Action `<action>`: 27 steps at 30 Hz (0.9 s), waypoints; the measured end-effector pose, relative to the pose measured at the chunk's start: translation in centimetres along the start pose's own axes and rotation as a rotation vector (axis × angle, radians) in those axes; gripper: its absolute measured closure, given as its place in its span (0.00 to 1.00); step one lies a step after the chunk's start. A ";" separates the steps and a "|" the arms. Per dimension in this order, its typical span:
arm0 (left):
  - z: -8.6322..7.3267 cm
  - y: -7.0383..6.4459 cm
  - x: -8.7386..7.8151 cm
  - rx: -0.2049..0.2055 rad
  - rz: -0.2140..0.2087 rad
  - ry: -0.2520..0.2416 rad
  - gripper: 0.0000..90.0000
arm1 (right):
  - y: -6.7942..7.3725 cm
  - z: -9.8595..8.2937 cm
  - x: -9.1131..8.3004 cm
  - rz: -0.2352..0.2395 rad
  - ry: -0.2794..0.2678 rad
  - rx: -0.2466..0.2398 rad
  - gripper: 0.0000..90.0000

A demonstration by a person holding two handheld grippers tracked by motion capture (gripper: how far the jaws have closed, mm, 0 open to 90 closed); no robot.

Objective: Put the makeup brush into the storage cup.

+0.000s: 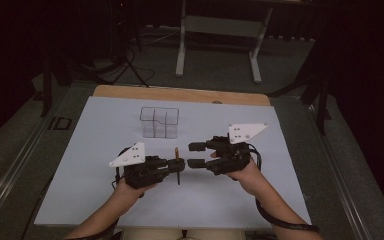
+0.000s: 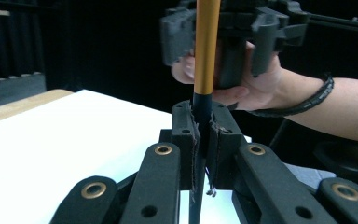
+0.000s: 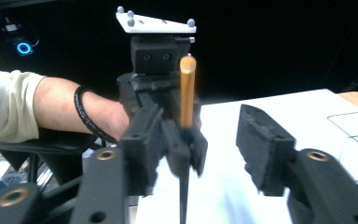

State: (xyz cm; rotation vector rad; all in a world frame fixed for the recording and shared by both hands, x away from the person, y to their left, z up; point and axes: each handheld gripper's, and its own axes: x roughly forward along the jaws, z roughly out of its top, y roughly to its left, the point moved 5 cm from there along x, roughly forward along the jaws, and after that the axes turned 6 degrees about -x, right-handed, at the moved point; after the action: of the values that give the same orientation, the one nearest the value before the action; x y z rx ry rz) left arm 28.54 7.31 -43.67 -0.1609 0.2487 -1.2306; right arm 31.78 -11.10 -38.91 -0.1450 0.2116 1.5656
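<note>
Left tool (image 1: 179,165) clamped on upright pen (image 1: 177,166), forearm low over bench (image 1: 105,200) near edge. Right tool (image 1: 196,154) jaws spread, empty, facing pen.

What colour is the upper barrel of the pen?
Golden orange above a black lower part, clearest in the left gripper view: pen.

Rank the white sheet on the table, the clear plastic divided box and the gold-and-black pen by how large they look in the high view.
1. White sheet on the table.
2. Clear plastic divided box.
3. Gold-and-black pen, clamped in the left tongs.
</note>
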 end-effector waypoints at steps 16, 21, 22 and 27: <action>2.3 2.1 -3.3 0.014 0.120 -0.048 0.93 | -0.4 -0.9 -1.4 -0.080 -0.024 0.031 0.18; 2.9 2.9 -4.0 0.011 0.146 -0.062 0.93 | -0.5 -1.5 -1.9 -0.094 -0.020 0.012 0.16; 3.1 3.1 -4.2 0.008 0.151 -0.063 0.93 | -0.5 -1.6 -2.1 -0.111 -0.024 0.012 0.16; 3.8 3.9 -4.8 0.012 0.179 -0.070 0.93 | -0.5 -2.2 -2.7 -0.188 -0.017 0.010 0.17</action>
State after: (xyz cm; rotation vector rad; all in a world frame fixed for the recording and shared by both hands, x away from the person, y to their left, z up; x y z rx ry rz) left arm 31.60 13.10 -40.51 -0.1674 0.1908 -1.0469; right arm 32.21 -14.21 -40.44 -0.1399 0.1875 1.3783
